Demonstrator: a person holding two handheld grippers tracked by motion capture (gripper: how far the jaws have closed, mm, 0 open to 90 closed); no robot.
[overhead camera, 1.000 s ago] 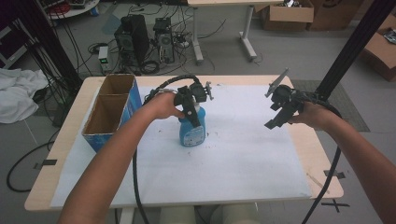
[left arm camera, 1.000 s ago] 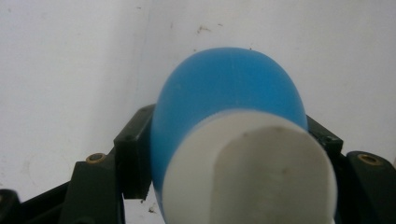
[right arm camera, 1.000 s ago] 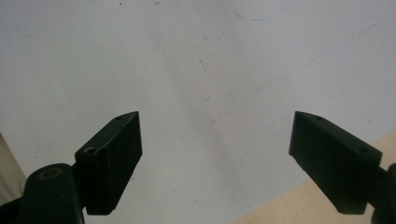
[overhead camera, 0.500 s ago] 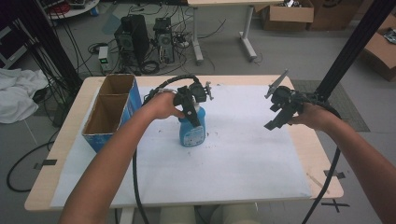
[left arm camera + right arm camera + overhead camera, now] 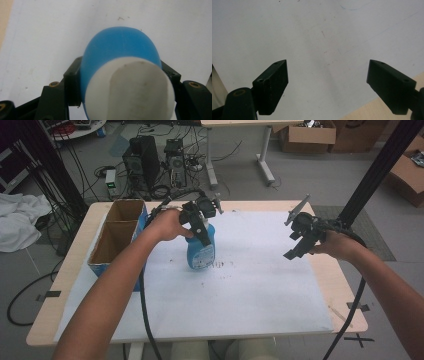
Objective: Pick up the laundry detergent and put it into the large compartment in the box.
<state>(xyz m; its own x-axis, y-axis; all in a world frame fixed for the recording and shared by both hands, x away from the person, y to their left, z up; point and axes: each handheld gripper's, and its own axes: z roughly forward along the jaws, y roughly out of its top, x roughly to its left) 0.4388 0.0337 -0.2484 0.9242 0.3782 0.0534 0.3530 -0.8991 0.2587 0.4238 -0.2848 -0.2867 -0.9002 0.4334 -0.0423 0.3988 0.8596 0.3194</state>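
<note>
**Blue bottle gripped and coming up off the sheet**

Black jaws of the left gripper (image 5: 204, 234) have just clamped the blue spray bottle (image 5: 200, 251) by its neck, mid-bench on the white sheet (image 5: 260, 285); since a second ago it sits slightly higher, so lifting has probably begun. The left gripper view shows both pads (image 5: 72, 82) pressing the bottle (image 5: 120, 47). At far right, the right gripper (image 5: 327, 85) gapes empty.
</note>
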